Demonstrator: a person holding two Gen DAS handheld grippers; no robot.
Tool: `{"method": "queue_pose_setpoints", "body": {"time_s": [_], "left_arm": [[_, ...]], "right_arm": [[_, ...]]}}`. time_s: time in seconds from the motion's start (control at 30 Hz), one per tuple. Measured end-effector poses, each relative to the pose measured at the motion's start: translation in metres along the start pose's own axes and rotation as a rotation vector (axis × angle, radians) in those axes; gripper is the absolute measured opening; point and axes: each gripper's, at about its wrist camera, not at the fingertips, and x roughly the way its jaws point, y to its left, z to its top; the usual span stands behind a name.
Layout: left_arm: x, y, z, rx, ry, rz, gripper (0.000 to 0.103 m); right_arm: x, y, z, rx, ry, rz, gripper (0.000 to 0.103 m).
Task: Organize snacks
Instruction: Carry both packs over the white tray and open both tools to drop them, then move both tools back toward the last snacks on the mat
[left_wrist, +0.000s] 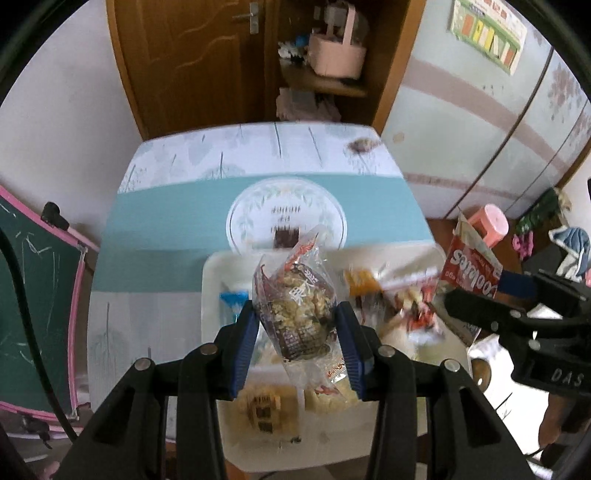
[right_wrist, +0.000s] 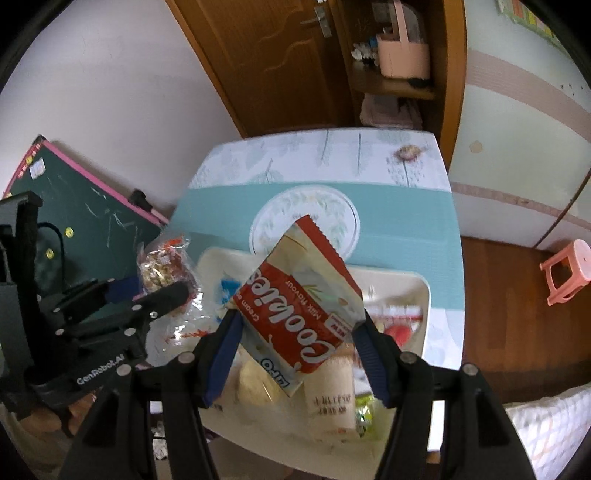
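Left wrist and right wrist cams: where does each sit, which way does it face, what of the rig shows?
Left wrist view: on the left gripper, looking forward and down along its fingers at the clear snack bag clamped between them, above the white tray; the right gripper enters at right.
Right wrist view: on the right gripper, facing the same way, clamped on the red cookie packet; the left gripper shows at left.
Shared: both grippers, both snacks, the tray, the teal tablecloth, the wooden door.

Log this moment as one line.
left gripper: shut on clear snack packet | right gripper: shut on cookie packet | both above white tray
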Motion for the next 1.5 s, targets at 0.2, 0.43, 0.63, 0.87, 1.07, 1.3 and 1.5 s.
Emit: {"method": "queue_pose_setpoints", "body": {"time_s": [0.2,0.43,0.63,0.87,1.07,1.3,1.5], "left_arm": [[0.022,0.002,-0.026,-0.007,0.091,0.01,0.042],[0.037,0.006,-0.035,-0.045,0.158,-0.022,0.067],[0.041,0.009,-0.039,-0.071,0.175,-0.033,0.079],[0.041,0.006,-0.036,-0.061,0.176,-0.026,0.079],[0.039,0.0,-0.031,-0.038,0.167,-0.022,0.079],[0.034,-0.007,-0.026,-0.027,0.152,-0.012,0.079],[0.027,-0.016,-0.024,-0.023,0.139,0.004,0.079]], "right_arm": [[0.022,-0.007,-0.02,0.003,0.083,-0.023,0.063],[0.041,-0.004,-0.033,-0.006,0.163,-0.055,0.073],[0.043,-0.003,-0.034,-0.007,0.166,-0.071,0.082],[0.043,-0.006,-0.034,0.002,0.168,-0.069,0.083],[0.042,-0.006,-0.034,0.006,0.167,-0.069,0.083],[0.037,-0.008,-0.033,0.002,0.164,-0.07,0.083],[0.029,-0.011,-0.033,-0.022,0.159,-0.069,0.083]]}}
